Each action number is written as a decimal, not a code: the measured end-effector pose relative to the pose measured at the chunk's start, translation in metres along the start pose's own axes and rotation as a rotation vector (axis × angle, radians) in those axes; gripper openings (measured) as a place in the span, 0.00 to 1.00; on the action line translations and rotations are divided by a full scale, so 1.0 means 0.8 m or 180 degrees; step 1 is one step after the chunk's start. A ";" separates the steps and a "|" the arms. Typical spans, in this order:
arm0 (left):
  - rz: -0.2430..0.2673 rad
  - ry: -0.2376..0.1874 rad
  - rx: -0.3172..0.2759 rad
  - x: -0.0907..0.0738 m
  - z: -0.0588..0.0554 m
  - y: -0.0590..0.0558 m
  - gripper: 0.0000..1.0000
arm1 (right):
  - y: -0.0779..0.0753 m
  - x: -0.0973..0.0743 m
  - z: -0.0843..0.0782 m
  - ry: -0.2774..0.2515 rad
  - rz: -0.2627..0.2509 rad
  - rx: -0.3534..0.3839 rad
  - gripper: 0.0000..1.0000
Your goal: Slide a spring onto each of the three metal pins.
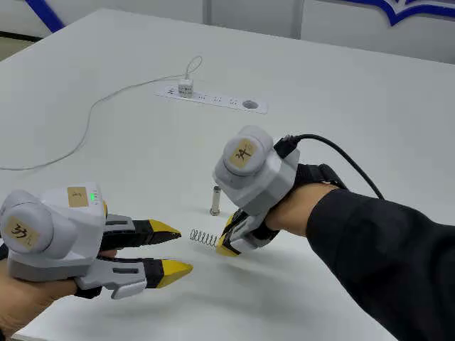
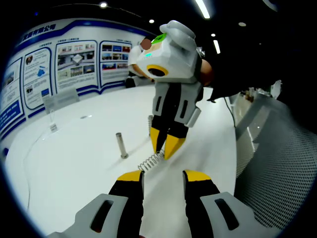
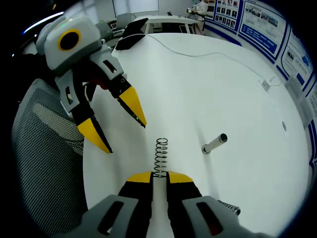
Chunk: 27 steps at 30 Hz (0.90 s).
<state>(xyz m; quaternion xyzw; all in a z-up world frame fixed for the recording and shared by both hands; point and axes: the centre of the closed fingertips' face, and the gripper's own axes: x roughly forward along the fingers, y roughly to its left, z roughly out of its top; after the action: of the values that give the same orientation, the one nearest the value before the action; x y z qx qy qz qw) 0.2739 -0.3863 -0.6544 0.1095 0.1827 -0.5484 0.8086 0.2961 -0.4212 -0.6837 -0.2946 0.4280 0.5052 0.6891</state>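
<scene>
One metal pin (image 1: 215,201) stands upright on the white table (image 1: 142,156). My right gripper (image 1: 226,247) is shut on one end of a spring (image 1: 204,238), which sticks out level towards my left gripper (image 1: 183,250). The left one hovers open just left of the spring, with nothing in it. In the right gripper view the spring (image 3: 161,156) runs forward from the shut gripper (image 3: 159,177), with the pin (image 3: 214,144) to its right. The left gripper view has the spring (image 2: 150,160) and the pin (image 2: 119,145) ahead of its open gripper (image 2: 163,176).
A power strip (image 1: 213,98) with a white plug and a cable (image 1: 92,114) lies further back on the table. Another spring (image 3: 229,207) lies near the right gripper. A mesh chair (image 2: 277,163) stands at the table's near side.
</scene>
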 end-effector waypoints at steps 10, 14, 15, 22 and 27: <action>-0.0116 0.0046 0.0151 0.011 0.005 -0.013 0.33 | 0.034 -0.030 -0.002 0.0090 0.0212 -0.0333 0.11; -0.0208 0.0084 0.0256 0.015 0.006 -0.023 0.31 | 0.044 -0.034 0.001 0.0119 0.0267 -0.0426 0.11; -0.0230 0.0112 0.0297 0.016 0.004 -0.025 0.31 | 0.046 -0.035 0.002 0.0125 0.0292 -0.0441 0.11; -0.0266 0.0105 0.0401 0.015 0.005 -0.026 0.25 | 0.059 -0.035 0.001 0.0223 0.0388 -0.0511 0.11; -0.0307 0.0069 0.0441 0.015 0.007 -0.029 0.17 | 0.061 -0.039 0.006 0.0217 0.0394 -0.0529 0.11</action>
<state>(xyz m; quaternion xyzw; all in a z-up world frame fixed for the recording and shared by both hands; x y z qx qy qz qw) 0.2575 -0.4074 -0.6538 0.1622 0.1582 -0.5969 0.7697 0.2471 -0.4157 -0.6525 -0.3407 0.4252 0.5703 0.6148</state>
